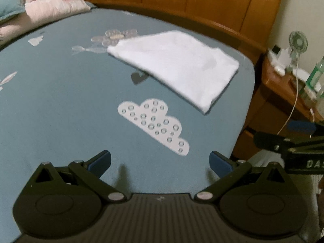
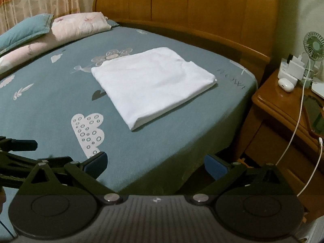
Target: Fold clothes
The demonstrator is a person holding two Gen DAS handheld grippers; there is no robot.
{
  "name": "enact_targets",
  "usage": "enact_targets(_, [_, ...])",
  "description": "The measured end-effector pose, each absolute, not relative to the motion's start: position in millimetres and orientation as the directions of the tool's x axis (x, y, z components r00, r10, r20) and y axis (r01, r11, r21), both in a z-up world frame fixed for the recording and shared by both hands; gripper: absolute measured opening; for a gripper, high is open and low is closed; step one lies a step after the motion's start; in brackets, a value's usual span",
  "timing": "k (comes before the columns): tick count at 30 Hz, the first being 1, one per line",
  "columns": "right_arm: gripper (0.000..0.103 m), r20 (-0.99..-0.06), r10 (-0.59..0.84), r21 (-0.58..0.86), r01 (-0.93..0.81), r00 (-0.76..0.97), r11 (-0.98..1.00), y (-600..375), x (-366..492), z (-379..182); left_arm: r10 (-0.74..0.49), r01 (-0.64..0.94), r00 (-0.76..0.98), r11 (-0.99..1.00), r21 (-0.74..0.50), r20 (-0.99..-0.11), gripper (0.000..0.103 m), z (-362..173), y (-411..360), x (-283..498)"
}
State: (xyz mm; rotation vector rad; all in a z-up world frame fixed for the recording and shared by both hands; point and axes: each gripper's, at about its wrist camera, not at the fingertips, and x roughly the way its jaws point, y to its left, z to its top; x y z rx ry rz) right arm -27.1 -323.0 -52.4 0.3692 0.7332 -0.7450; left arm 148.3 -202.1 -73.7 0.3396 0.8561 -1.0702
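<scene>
Lying folded on the bed point(image 2: 50, 105), the white garment point(image 2: 154, 85) sits ahead, well apart from both; left hand-held gripper point(image 1: 160, 162) and right hand-held gripper point(image 2: 155, 163) gape wide, empty; the right seems nearer.

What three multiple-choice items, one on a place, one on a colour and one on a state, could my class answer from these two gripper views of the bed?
1. Where does the white garment lie?
A. on the bedside cabinet
B. on the bed sheet, near the headboard
C. on the pillows

2. What colour is the bed sheet?
A. red
B. yellow
C. grey-blue

3. What state is the garment in?
A. folded into a flat rectangle
B. hanging from a gripper
C. spread out full length

Answers:
1 B: it rests on the sheet below the wooden headboard, apart from the pillows.
2 C: the sheet is grey-blue with pale cloud and flower prints.
3 A: its layered edges show at the near corner, and both the left gripper and right gripper stand open and empty, short of it.
</scene>
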Motion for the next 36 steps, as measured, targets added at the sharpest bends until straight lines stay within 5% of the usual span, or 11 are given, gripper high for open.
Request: enact_targets(36, [0.103,-0.712,-0.443,0.074,0.685,0.546,0.725,-319.9,-7.0,-41.8,-0.632,0.858,0.235,0.492,-0.148,-0.739,0.102,-69.9,-190.6,151.4])
